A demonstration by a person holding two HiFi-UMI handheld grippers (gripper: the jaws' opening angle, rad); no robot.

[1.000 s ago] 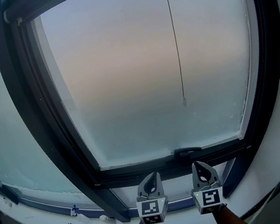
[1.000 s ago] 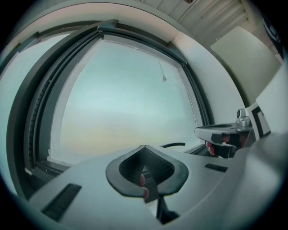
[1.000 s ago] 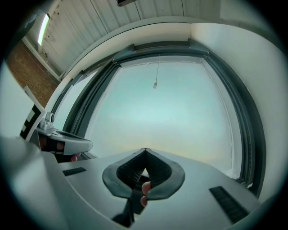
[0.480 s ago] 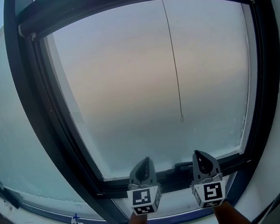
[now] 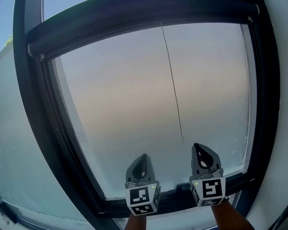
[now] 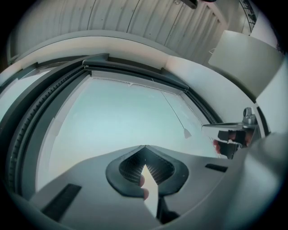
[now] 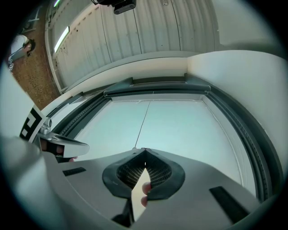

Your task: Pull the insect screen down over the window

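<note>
Below the cord, both tools stand higher against the pane than a second ago, when they show under the bottom rail of the frame. Now their tips reach almost level with the cord's end. The left hand-held gripper is well left of the cord. The right hand-held gripper is just right of the cord's end and not touching it. Each has its jaws pressed together with nothing between them, and both gripper views show only the pane past the tips. Above the cord, the dark housing now sits fully in the head view, which earlier shows only its lower edge. No screen edge shows beneath that housing, so the screen seems still rolled up inside, at the cord's top. The rise reads as a reach for the cord. To take it, one hand-held gripper must first open, and neither has begun.
</note>
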